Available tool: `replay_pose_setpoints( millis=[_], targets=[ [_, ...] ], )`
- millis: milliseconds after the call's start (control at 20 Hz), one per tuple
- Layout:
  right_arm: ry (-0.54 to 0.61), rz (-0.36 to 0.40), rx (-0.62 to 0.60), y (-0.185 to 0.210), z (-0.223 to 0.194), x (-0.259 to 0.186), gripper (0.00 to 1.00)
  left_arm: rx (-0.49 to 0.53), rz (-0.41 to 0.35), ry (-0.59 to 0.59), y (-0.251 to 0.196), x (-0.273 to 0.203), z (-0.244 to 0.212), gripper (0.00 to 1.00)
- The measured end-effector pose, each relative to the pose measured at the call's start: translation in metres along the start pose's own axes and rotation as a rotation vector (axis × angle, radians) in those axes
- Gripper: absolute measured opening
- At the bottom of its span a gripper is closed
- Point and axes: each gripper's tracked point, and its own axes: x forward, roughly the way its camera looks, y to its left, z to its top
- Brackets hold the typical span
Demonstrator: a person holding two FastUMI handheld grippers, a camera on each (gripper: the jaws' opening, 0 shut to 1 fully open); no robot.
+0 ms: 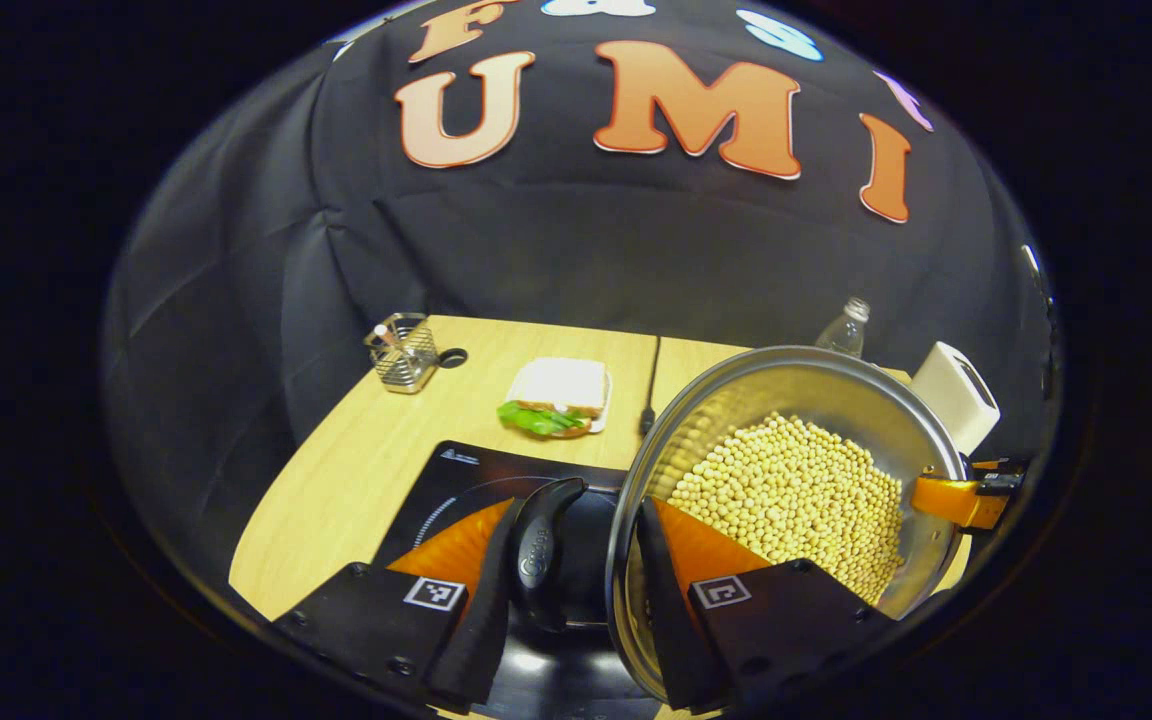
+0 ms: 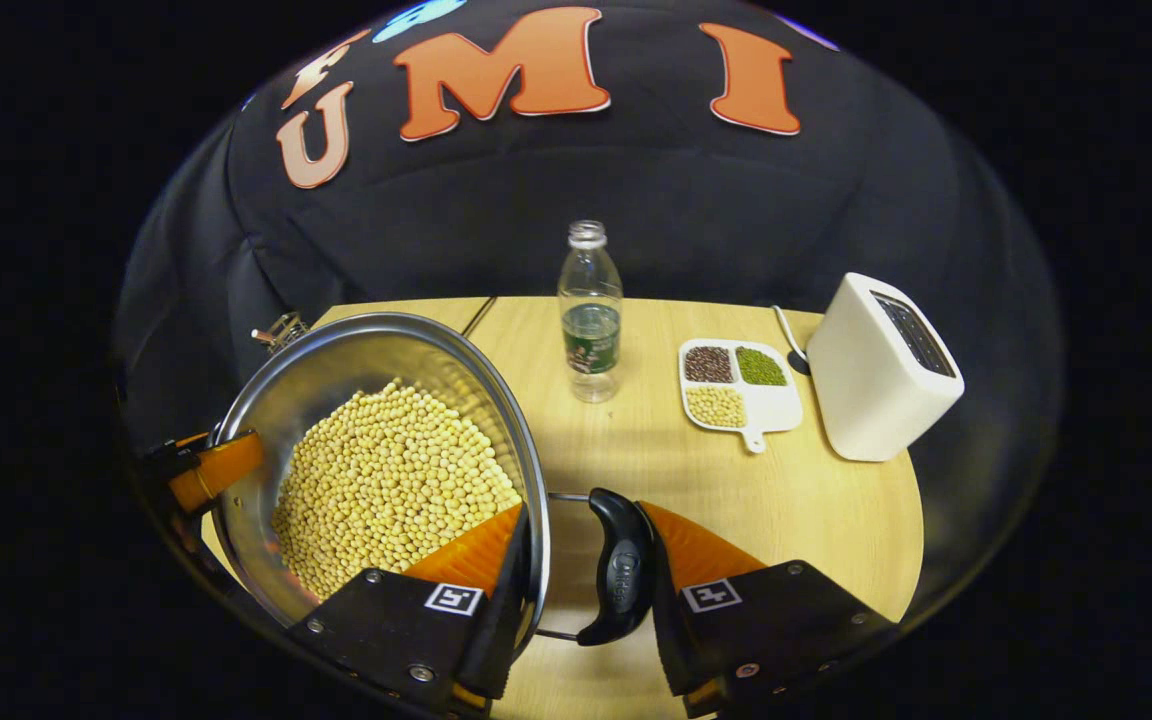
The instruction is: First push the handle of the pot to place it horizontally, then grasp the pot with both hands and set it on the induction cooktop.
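pot (image 1: pixel 796 400) full of pale beans hangs tilted above the induction cooktop (image 1: pixel 456 480), held at both sides. left gripper (image 1: pixel 576 560) clamps rim and handle (image 1: pixel 546 550); right gripper (image 2: pixel 586 570) does likewise. bottle (image 2: pixel 591 310) and toaster (image 2: pixel 876 370) stand beyond.

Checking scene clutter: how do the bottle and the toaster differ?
The bottle is clear, slim and round, open at the top with no cap; the toaster is white, opaque, boxy and much wider. The bottle stands mid-table, the toaster at the right edge in the right gripper view. Both are upright on the table.
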Motion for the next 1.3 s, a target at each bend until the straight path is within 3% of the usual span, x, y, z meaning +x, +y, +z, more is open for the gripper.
replay_pose_setpoints(
  millis=[400,700,900,1000,1050,1100,1150,1300],
  targets=[
    [-0.037,0.099,-0.070,0.094,0.031,-0.003,0.58,-0.053,0.106,-0.035,0.036,-0.054,0.031,0.67],
    [-0.030,0.130,-0.088,0.149,0.039,0.005,0.58,-0.077,0.149,-0.047,0.042,-0.075,0.040,0.68],
    [-0.011,0.115,-0.107,0.169,0.037,0.020,0.58,-0.113,0.147,-0.015,0.041,-0.073,0.034,0.69],
    [-0.003,0.105,-0.111,0.176,0.031,0.023,0.53,-0.110,0.144,-0.006,0.042,-0.073,0.034,0.69],
    [-0.001,0.100,-0.108,0.178,0.031,0.026,0.58,-0.102,0.141,-0.003,0.042,-0.071,0.034,0.69],
    [0.002,0.097,-0.104,0.180,0.029,0.029,0.54,-0.098,0.137,-0.002,0.042,-0.070,0.033,0.67],
    [0.009,0.093,-0.100,0.181,0.027,0.030,0.58,-0.099,0.132,0.004,0.041,-0.069,0.033,0.67],
    [0.023,0.072,-0.102,0.183,0.021,0.037,0.58,-0.120,0.112,0.038,0.041,-0.066,0.031,0.69]
  ],
)
